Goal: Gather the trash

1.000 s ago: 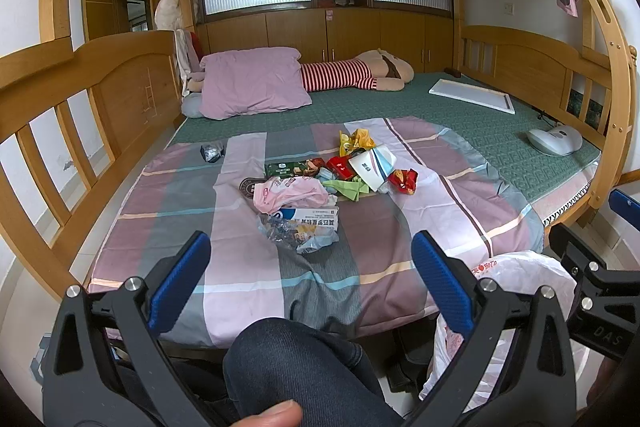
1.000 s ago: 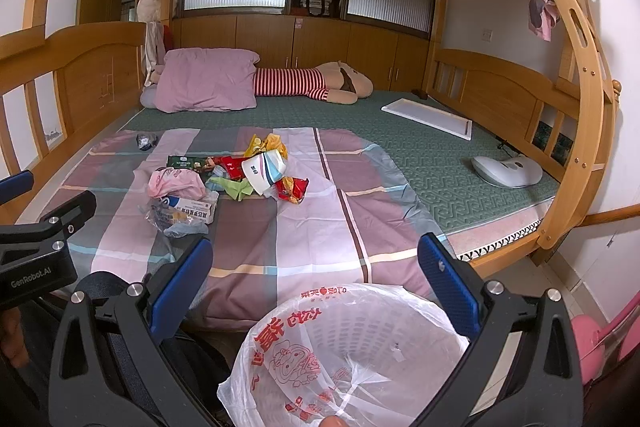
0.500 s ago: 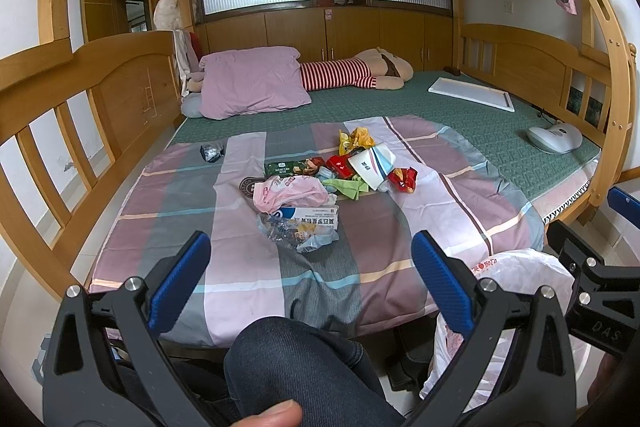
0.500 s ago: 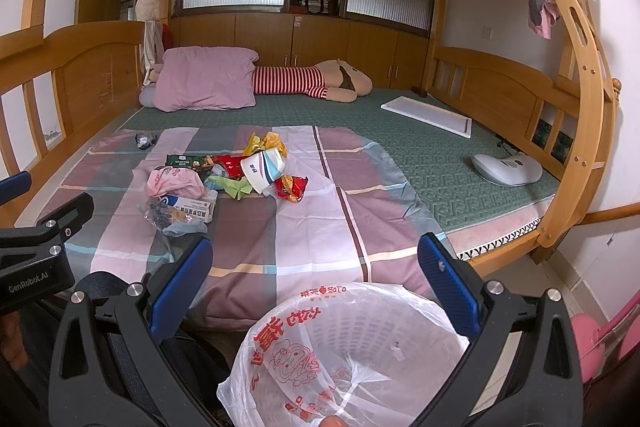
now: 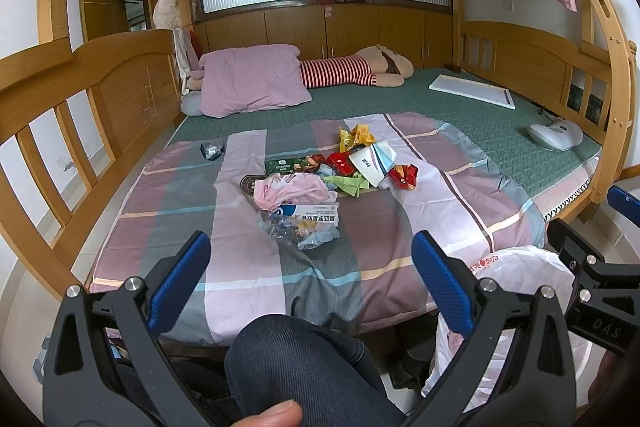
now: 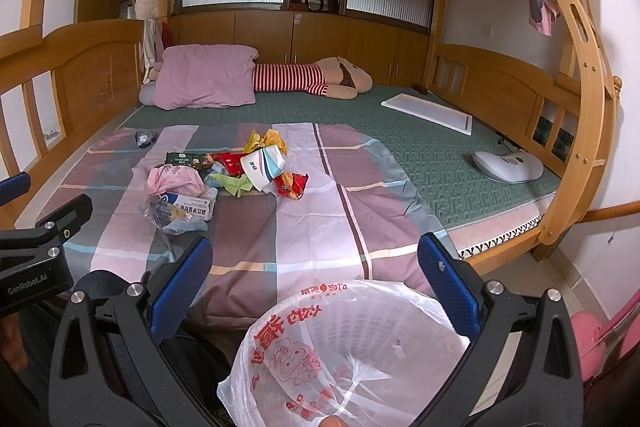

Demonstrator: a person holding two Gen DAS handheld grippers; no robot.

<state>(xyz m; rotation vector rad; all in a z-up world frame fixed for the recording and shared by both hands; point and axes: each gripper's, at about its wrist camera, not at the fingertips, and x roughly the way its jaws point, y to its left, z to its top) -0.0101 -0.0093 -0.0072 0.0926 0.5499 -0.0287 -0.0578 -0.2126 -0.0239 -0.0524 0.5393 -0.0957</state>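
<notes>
Left wrist view: left gripper gaping wide, holding nothing, above the person's denim knee.
Trash: a loose heap mid-blanket: pink plastic bag, crumpled clear wrapper with a printed label, green packet, red snack bags, yellow wrapper, white paper cup. One dark crumpled scrap lies well apart, toward the left rail.
Right wrist view only: right gripper equally spread and empty, over a white basket lined with a red-printed bag on the floor beside the bed; the left view catches just the bag's edge.
Surface: plaid blanket over a green mat.
Room: wooden bunk frame, purple pillow, striped plush toy.
</notes>
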